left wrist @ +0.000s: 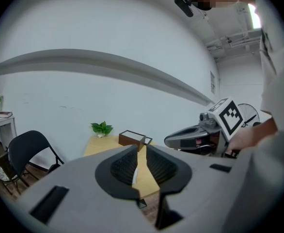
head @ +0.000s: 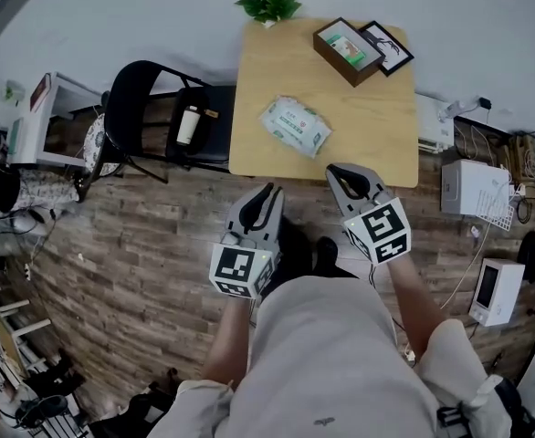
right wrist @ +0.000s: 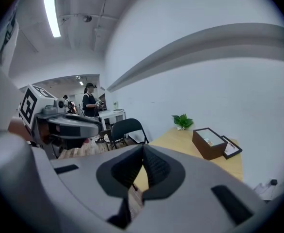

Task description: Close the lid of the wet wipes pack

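Right gripper (right wrist: 142, 147) pressed together, left gripper (left wrist: 141, 148) barely parted; risk: light wet wipes pack (head: 295, 126) skids under push

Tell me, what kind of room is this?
Probably an office or lab workroom rather than a home: a small wooden table against a bare white wall, a black folding chair, white equipment boxes with loose cables beside them, and a strip light overhead.
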`<act>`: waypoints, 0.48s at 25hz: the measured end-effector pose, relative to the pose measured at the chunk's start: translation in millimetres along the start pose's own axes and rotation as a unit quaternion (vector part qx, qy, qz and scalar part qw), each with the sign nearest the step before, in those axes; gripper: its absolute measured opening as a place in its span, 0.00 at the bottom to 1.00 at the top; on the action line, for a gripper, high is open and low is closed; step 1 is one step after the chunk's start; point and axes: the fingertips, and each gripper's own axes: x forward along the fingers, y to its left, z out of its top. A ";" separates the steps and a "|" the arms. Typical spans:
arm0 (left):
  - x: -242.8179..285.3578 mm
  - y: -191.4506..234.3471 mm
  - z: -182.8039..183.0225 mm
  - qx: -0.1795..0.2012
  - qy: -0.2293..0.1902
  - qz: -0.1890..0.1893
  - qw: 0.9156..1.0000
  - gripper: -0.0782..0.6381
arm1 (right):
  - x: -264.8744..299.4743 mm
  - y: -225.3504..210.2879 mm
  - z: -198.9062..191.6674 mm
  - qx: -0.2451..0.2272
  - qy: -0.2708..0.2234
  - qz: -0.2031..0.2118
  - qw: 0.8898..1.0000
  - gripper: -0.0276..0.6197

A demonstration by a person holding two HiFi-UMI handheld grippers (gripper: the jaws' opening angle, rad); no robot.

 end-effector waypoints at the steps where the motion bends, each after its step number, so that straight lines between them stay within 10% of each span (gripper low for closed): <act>1: -3.2 -2.9 0.9 -0.001 -0.003 0.002 1.000 0.19 | -5.3 2.3 1.6 0.004 -0.006 0.005 1.000 0.04; 12: -43.0 -21.2 8.4 -0.003 -0.024 0.030 0.999 0.14 | -52.8 23.5 15.3 0.051 -0.053 0.032 0.997 0.04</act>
